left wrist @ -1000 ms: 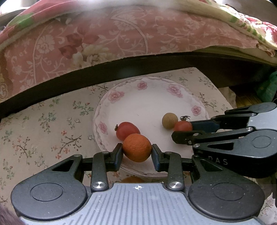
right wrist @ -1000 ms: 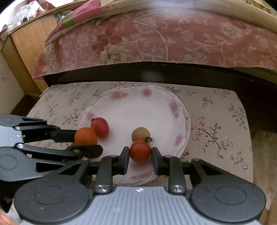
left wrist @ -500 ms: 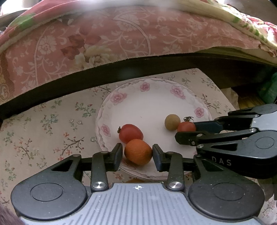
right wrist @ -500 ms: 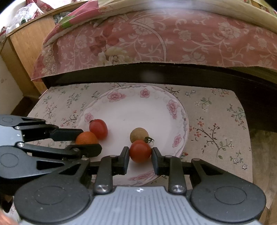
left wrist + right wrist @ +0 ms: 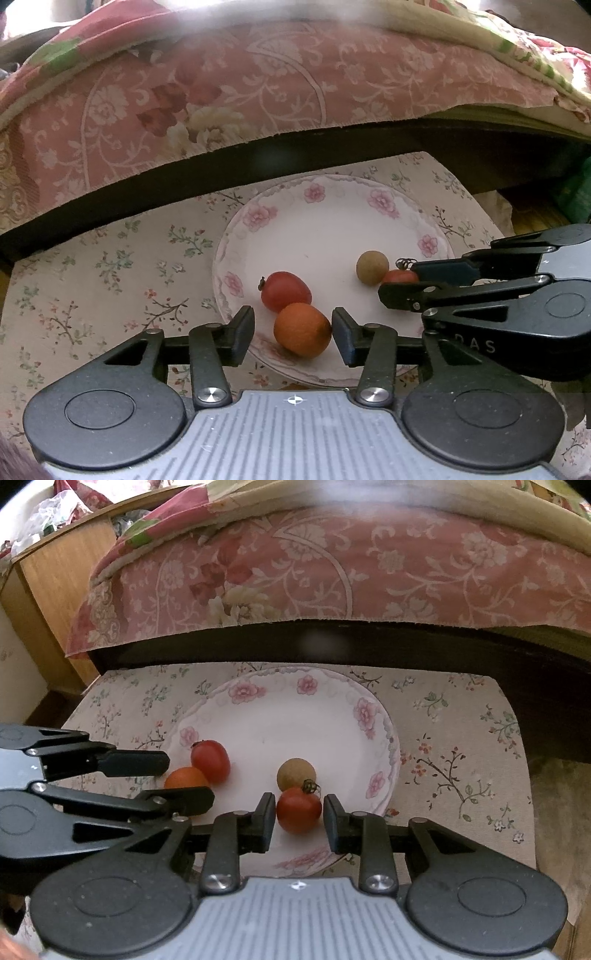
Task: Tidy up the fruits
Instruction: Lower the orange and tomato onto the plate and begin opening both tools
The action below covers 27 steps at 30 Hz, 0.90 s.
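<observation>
A white flowered plate [image 5: 332, 225] [image 5: 295, 716] holds several fruits. A small orange [image 5: 302, 329] [image 5: 184, 777] rests on the plate's near rim between the fingers of my left gripper [image 5: 291, 332], which is open, with a clear gap on the orange's left side. An oblong red tomato [image 5: 286, 290] [image 5: 210, 761] touches the orange from behind. My right gripper [image 5: 300, 812] [image 5: 397, 282] is shut on a round stemmed tomato [image 5: 299, 809], low over the plate. A tan round fruit [image 5: 296, 774] [image 5: 372, 267] lies just beyond it.
The plate sits on a small table with a flowered cloth [image 5: 92, 288] [image 5: 461, 746]. Behind it runs a dark bed frame [image 5: 332, 642] under a pink quilt [image 5: 221, 92]. A wooden cabinet [image 5: 48, 590] stands at the left. The table's right edge [image 5: 528, 775] drops to the floor.
My left gripper's fingers have spread apart and let go of the orange, which now rests on the plate's rim. Both grippers drew back slightly. The right gripper's grip looks unchanged.
</observation>
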{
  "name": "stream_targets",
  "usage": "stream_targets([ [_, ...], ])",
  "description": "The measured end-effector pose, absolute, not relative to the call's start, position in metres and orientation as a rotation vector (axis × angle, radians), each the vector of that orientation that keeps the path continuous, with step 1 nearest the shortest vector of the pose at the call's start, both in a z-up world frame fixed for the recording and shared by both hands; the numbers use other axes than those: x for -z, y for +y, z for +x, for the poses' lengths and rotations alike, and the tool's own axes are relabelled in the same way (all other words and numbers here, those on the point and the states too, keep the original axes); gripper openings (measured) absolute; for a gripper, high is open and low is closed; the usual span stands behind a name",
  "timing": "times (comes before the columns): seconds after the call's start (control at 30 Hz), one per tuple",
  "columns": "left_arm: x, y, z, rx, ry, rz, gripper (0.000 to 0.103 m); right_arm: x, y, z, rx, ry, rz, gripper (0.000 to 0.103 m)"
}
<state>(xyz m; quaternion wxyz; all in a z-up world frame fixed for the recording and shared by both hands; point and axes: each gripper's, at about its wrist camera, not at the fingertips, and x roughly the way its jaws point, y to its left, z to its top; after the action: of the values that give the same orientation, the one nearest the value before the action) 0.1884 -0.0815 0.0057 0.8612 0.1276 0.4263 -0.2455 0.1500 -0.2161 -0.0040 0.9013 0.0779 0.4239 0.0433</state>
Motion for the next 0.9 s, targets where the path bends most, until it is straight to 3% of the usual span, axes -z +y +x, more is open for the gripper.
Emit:
stream_targets([
  [0.9, -0.025, -0.078, 0.178, 0.500, 0.858, 0.286, 0.061, -0.014, -0.215, 0.136, -0.089, 0.835, 0.174, 0.030],
])
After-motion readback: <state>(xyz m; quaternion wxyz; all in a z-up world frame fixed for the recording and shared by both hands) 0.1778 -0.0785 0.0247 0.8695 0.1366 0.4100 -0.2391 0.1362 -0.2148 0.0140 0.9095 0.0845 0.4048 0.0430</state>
